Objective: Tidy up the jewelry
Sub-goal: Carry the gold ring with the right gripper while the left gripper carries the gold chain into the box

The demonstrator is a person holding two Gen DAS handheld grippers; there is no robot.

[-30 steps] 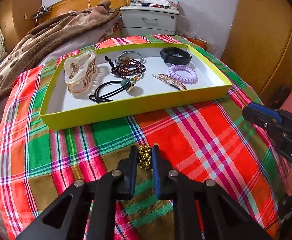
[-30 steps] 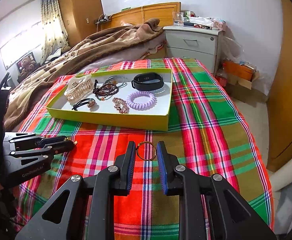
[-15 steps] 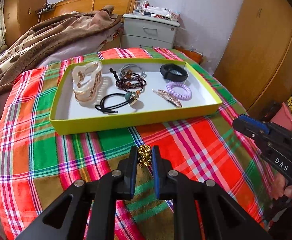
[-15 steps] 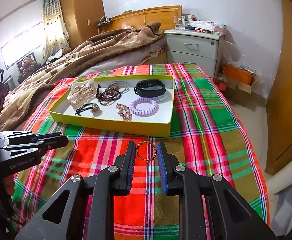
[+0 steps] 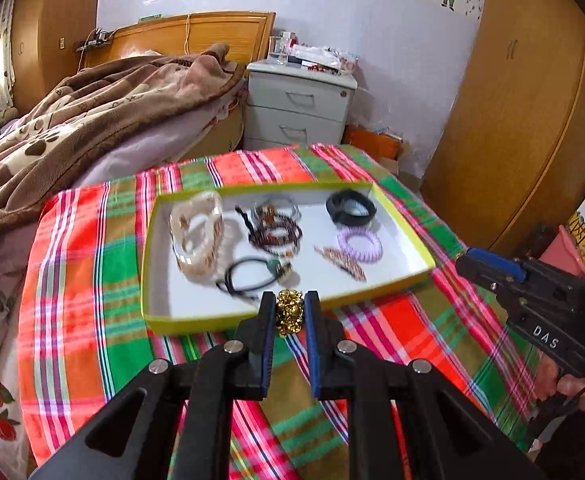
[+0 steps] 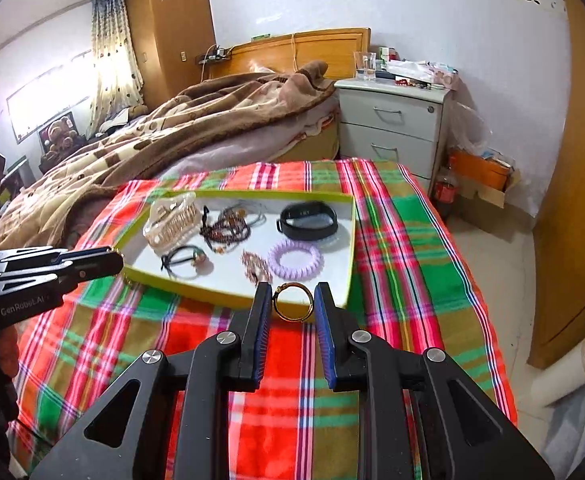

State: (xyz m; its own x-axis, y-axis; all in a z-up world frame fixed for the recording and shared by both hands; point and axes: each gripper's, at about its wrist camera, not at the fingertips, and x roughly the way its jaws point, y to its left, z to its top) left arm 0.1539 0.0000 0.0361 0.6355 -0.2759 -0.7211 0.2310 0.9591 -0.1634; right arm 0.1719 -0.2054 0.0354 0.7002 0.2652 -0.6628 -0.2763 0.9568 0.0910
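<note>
My left gripper [image 5: 288, 314] is shut on a small gold beaded ornament [image 5: 289, 315] and holds it above the plaid cloth, just before the near wall of the yellow-green tray [image 5: 196, 322]. My right gripper [image 6: 293, 303] is shut on a gold ring-shaped bangle [image 6: 292, 304], also in front of the tray [image 6: 228, 294]. In the tray lie a cream claw clip [image 5: 196, 236], a dark bead bracelet [image 5: 274, 234], a black band [image 5: 350, 208], a purple coil tie [image 5: 359, 245], a black elastic [image 5: 252, 276] and a rhinestone clip [image 5: 342, 262].
The tray sits on a table under a red, green and orange plaid cloth [image 6: 292, 380]. Behind it is a bed with a brown blanket [image 6: 196, 128] and a grey nightstand [image 6: 392, 128]. A wooden wardrobe [image 5: 524, 120] stands to the right, and a paper roll [image 6: 568, 372] lies on the floor.
Both grippers have risen with their pieces still held. In both views the tray has slid down the picture towards the fingertips, and more of the room shows above it.
</note>
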